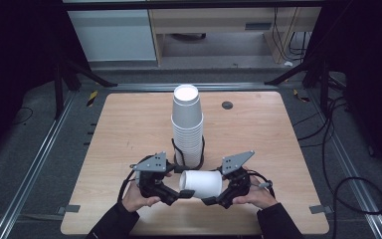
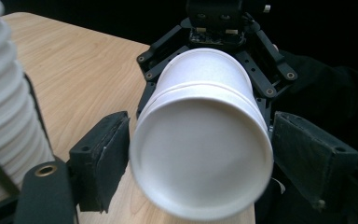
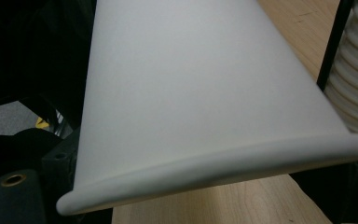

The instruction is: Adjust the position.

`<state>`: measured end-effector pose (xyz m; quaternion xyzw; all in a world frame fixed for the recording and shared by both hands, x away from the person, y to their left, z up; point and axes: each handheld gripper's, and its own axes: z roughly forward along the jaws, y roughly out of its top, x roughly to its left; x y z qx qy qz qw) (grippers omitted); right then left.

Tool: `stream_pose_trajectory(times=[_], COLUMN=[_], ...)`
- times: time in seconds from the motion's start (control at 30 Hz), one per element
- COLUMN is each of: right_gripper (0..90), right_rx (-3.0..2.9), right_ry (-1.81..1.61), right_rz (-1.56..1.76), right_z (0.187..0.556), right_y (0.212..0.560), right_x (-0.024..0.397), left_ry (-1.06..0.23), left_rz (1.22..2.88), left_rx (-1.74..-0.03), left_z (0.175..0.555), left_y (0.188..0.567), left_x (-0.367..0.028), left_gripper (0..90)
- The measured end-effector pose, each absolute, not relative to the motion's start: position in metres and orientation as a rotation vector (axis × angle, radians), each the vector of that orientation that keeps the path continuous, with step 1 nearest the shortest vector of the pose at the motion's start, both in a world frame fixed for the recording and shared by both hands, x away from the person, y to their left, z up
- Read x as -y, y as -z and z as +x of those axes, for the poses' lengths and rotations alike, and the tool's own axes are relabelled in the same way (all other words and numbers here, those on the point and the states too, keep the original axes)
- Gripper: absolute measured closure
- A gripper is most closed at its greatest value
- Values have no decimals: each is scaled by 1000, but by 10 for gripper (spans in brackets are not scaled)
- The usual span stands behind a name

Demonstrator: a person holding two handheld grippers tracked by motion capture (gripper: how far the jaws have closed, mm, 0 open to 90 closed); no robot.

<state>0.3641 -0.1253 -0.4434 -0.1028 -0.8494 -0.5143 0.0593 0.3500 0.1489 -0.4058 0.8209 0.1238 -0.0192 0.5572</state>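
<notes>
A white paper cup [image 1: 201, 183] lies on its side between my two grippers near the table's front edge. In the left gripper view its closed end [image 2: 200, 154] faces the camera, with a ridge round the wall farther along. My left gripper [image 1: 180, 185] straddles that end, and both pads [image 2: 105, 158] touch its sides. In the right gripper view the cup's rolled rim [image 3: 214, 168] is close to the lens. My right gripper [image 1: 216, 195] holds the cup at that rim end. Its black linkage [image 2: 214, 28] hugs the far end. Behind stands a tall stack of upturned cups [image 1: 187, 124].
The stack sits in a black wire holder [image 1: 202, 147] at the middle of the wooden table [image 1: 129, 139], just behind my grippers. A dark grommet [image 1: 227, 105] lies at the back right. Black frame legs and cables [image 1: 338, 164] surround the table on the grey floor.
</notes>
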Motion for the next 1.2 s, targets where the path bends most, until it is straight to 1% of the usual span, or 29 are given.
stream_pose_trajectory(times=[0.47,0.73,0.97,1.2], right_gripper=[108,108,107,105], right_rx=[2628,2693,2770,2844], right_ry=[1578,1588,1523,1443], right_rz=[-358,-384,-370,-335], right_z=[369,375,381,384], right_y=[435,417,401,387], right_x=[144,162,167,162], left_ry=[-5,-30,-18,-24], left_rz=[1972,1999,2015,2030], left_rx=[-343,-409,-434,-449], left_z=[350,353,354,356], left_y=[402,409,414,417], left_x=[-166,-179,-184,-184], left_gripper=[170,168,165,165])
